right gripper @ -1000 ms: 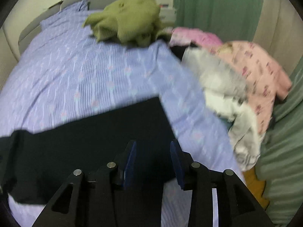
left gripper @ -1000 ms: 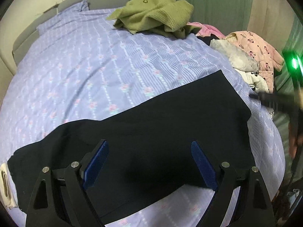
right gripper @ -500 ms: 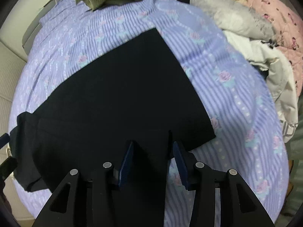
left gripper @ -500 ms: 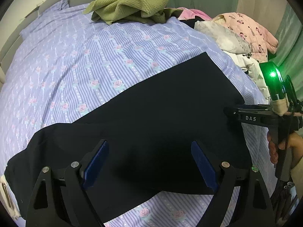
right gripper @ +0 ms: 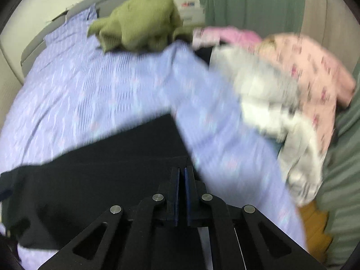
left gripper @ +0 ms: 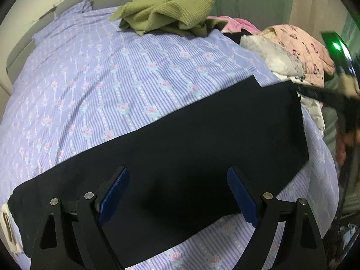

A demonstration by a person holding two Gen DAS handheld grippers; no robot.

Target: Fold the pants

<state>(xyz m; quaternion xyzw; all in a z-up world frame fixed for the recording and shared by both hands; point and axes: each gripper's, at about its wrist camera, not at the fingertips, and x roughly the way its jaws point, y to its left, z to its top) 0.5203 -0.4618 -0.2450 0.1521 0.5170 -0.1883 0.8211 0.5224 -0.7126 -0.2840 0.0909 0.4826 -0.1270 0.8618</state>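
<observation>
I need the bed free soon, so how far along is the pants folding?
Done: the black pants lie flat in a long strip on the bedspread. In hand: the right hand-held gripper has shut at their far end; the left hand-held gripper hovers open. Left: folding end over end.

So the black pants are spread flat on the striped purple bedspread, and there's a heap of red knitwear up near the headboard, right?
Nearly. The black pants do lie spread on the striped purple bedspread, but the knitwear heaped near the headboard is olive green, not red. The left wrist view shows it clearly.
</observation>
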